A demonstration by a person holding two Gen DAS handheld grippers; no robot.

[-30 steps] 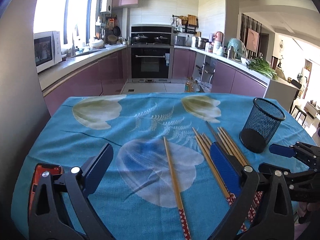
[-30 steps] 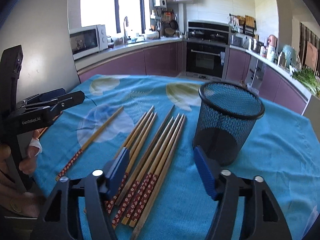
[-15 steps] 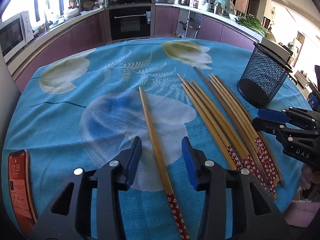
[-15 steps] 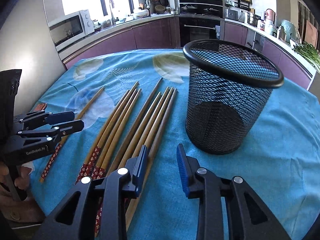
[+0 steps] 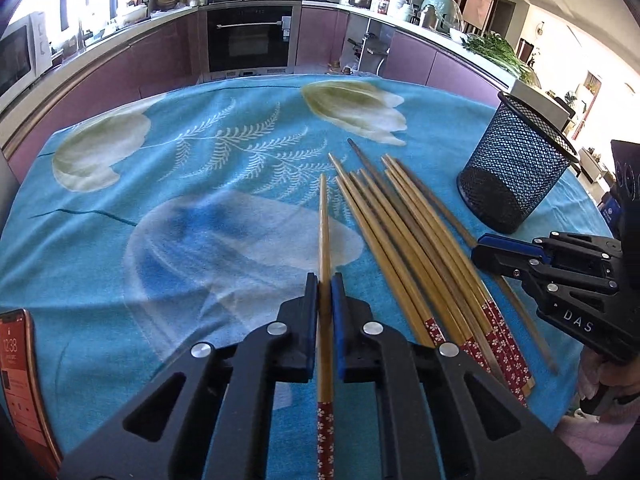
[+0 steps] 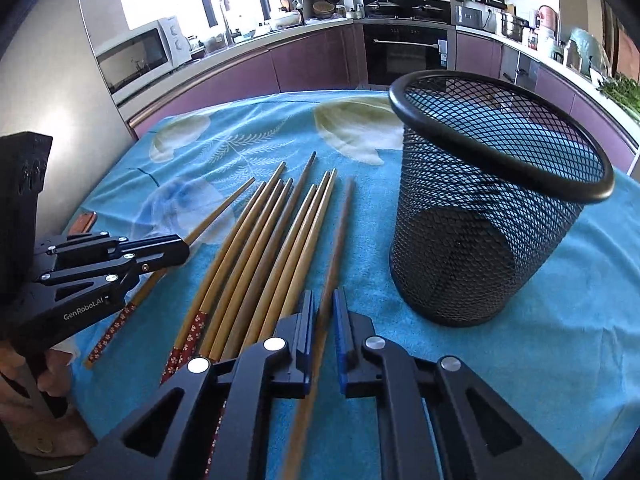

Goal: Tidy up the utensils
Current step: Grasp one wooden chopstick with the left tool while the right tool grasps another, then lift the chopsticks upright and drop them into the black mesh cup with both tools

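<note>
Several bamboo chopsticks (image 5: 404, 232) with red flowered ends lie side by side on the blue flowered cloth. My left gripper (image 5: 325, 286) is shut on a single chopstick (image 5: 324, 216) that lies apart to the left of the bundle. My right gripper (image 6: 323, 302) is shut on the rightmost chopstick (image 6: 339, 232) of the bundle (image 6: 260, 248). A black mesh cup (image 6: 488, 216) stands upright to the right of the chopsticks; it also shows in the left wrist view (image 5: 516, 168). Each gripper shows in the other's view: the right one (image 5: 492, 252), the left one (image 6: 176, 250).
A phone with a red case (image 5: 18, 372) lies at the cloth's front left edge. The table (image 5: 120, 184) is covered in blue cloth. Kitchen counters, an oven and a microwave stand beyond the far edge.
Both grippers have closed from half open to shut, each on a chopstick. Both moved forward and lower toward the cloth.
</note>
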